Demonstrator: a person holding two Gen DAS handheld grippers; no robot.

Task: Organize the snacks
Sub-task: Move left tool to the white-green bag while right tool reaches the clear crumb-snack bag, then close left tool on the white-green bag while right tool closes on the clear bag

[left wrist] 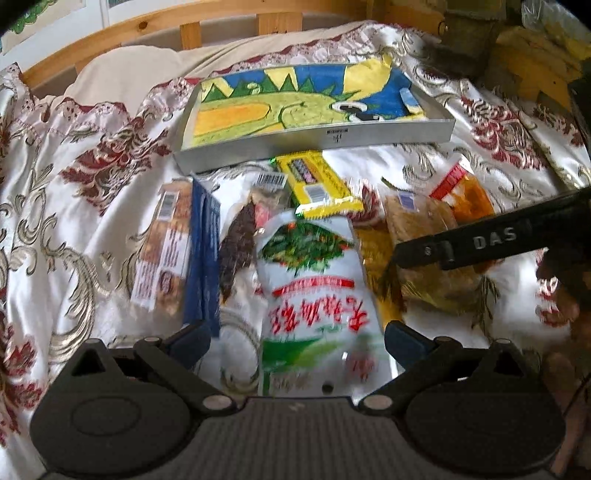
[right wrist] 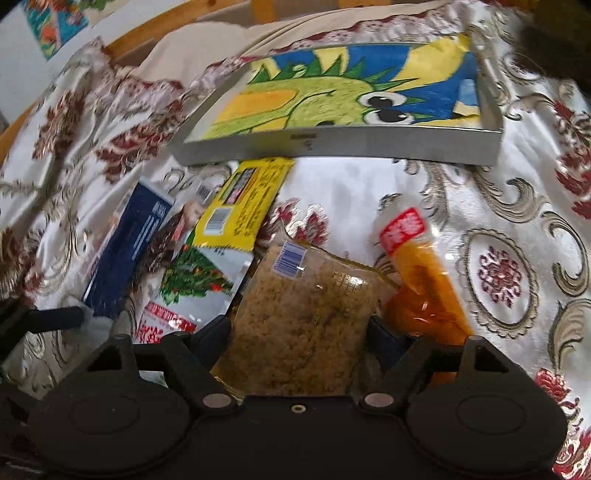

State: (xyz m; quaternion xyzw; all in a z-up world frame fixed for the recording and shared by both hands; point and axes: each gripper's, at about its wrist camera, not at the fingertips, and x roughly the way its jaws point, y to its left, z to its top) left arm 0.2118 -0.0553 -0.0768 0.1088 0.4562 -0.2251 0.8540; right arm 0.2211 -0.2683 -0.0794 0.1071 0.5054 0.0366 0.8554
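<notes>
While both claws stand wide apart, left gripper (left wrist: 297, 341) straddles the white-green packet (left wrist: 314, 284) at lower centre; right gripper (right wrist: 297, 334) straddles the brown crumb bag (right wrist: 303, 314); tray (left wrist: 317, 138) lies above.

Glossy satin bedspread (left wrist: 92, 155) with woven brocade motifs; matt grey tray (left wrist: 314, 142) lined with a crayon-textured paper drawing; shiny plastic snack packets (left wrist: 314, 280); clear film over the crumbly brown snack (right wrist: 303, 317); varnished wooden bed frame (left wrist: 192, 33); matt black plastic grippers.
</notes>
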